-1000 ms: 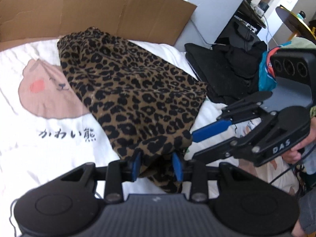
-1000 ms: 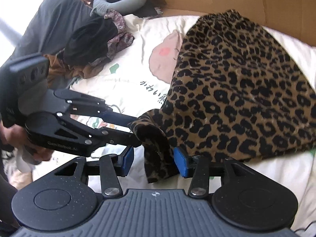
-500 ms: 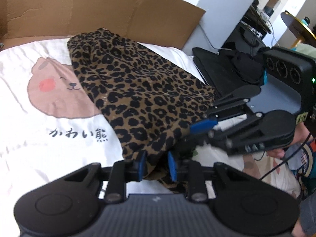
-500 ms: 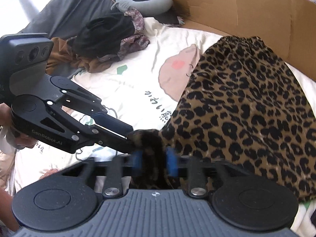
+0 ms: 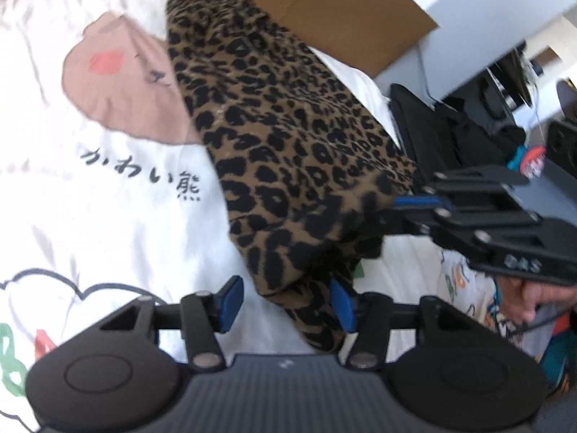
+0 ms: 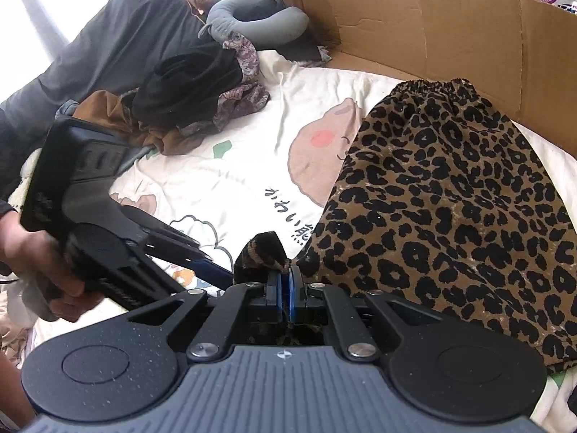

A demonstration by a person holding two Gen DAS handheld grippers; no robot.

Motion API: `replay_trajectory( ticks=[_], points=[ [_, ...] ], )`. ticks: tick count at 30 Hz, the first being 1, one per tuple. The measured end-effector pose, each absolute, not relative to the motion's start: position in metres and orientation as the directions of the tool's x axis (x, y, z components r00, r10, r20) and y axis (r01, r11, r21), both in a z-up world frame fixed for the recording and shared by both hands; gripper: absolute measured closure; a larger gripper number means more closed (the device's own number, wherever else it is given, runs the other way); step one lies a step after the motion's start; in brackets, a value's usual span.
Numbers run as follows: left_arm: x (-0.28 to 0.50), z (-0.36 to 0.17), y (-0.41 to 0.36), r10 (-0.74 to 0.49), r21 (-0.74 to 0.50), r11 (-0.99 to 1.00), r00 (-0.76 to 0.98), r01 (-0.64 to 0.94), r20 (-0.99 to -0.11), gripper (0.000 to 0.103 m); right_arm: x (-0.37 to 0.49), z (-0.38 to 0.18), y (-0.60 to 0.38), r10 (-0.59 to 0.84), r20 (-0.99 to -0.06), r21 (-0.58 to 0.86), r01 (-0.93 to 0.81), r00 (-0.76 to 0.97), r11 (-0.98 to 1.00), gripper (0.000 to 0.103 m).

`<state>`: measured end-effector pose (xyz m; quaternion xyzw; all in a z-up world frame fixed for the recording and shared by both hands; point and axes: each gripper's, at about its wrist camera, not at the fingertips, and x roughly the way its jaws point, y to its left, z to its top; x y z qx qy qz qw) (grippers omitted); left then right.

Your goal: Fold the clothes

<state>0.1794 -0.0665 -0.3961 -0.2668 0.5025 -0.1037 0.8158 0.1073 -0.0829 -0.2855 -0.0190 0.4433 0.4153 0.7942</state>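
right gripper (image 6: 285, 283) is clamped on the leopard skirt (image 6: 450, 216) hem corner; left gripper (image 5: 285, 301) hangs released around the hem; looks like it'll need to clamp before folding toward the waistband

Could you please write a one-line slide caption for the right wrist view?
Right hand-held gripper pinches a corner of the leopard-print skirt on the bed sheet.

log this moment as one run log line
right tongs: shut on leopard skirt corner | left tongs: open around hem | skirt on bedsheet
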Motion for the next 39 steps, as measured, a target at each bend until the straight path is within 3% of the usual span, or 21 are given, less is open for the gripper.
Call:
replay_trajectory(
  ticks=[2, 4, 6, 18, 19, 23, 27, 34, 37, 39],
  points=[
    [0.18, -0.403, -0.06, -0.448, -0.564, 0.814, 0.469, -0.139, -0.761, 0.055, 0.107, -0.285, -0.085, 0.646, -0.717, 0.343, -0.675, 0.262, 0.653, 0.101],
    [0.18, -0.411, -0.053, -0.468, -0.596, 0.782, 0.461, -0.18, -0.754, 0.071, 0.106, -0.286, -0.088, 0.648, -0.715, 0.347, -0.672, 0.262, 0.654, 0.101],
    [0.179, -0.413, -0.049, -0.482, -0.61, 0.771, 0.458, -0.184, -0.747, 0.096, 0.105, -0.287, -0.092, 0.647, -0.717, 0.352, -0.666, 0.26, 0.658, 0.101],
    [0.165, -0.415, -0.037, -0.495, -0.642, 0.732, 0.469, -0.229, -0.731, 0.096, 0.087, -0.312, -0.098, 0.63, -0.763, 0.399, -0.663, 0.143, 0.634, 0.099],
    [0.166, -0.417, -0.038, -0.5, -0.648, 0.726, 0.469, -0.23, -0.728, 0.094, 0.086, -0.313, -0.099, 0.628, -0.766, 0.403, -0.66, 0.135, 0.634, 0.099],
    [0.17, -0.426, -0.04, -0.525, -0.679, 0.698, 0.48, -0.23, -0.703, 0.065, 0.082, -0.317, -0.103, 0.619, -0.78, 0.424, -0.648, 0.095, 0.633, 0.098],
    [0.171, -0.433, -0.04, -0.55, -0.718, 0.659, 0.506, -0.226, -0.664, 0.061, 0.08, -0.316, -0.111, 0.613, -0.786, 0.432, -0.638, 0.082, 0.638, 0.098],
    [0.164, -0.443, -0.036, -0.587, -0.771, 0.582, 0.523, -0.259, -0.618, 0.069, 0.107, -0.298, -0.142, 0.609, -0.771, 0.422, -0.566, 0.186, 0.708, 0.098],
    [0.162, -0.448, -0.036, -0.602, -0.787, 0.548, 0.521, -0.283, -0.606, 0.082, 0.127, -0.301, -0.156, 0.541, -0.796, 0.36, -0.506, 0.272, 0.784, 0.098],
    [0.162, -0.451, -0.037, -0.615, -0.791, 0.538, 0.506, -0.291, -0.604, 0.1, 0.138, -0.304, -0.169, 0.493, -0.808, 0.326, -0.453, 0.323, 0.83, 0.098]
  ],
)
